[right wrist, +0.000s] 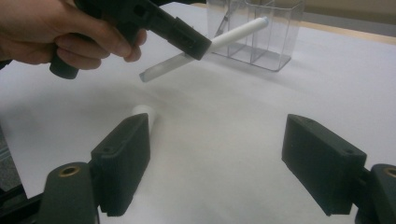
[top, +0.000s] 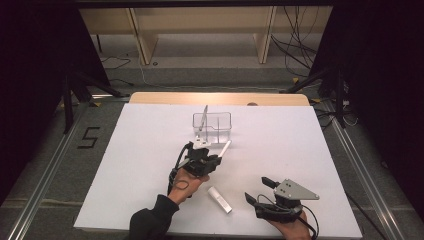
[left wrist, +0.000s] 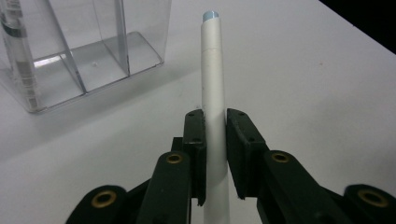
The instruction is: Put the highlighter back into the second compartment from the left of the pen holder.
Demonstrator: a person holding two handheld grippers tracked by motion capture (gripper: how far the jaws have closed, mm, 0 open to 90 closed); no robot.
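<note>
In the high view the left gripper [top: 214, 159] holds a white marker [top: 224, 149] above the white table [top: 150, 150], near the clear organizer [top: 212, 125]; a small white cap [top: 220, 199] lies apart. The left gripper view shows its jaws clamped on the marker's barrel, lower end cut off. In the right gripper view the right gripper [right wrist: 217, 158] stands wide apart, the cap half hidden behind one jaw.
</note>
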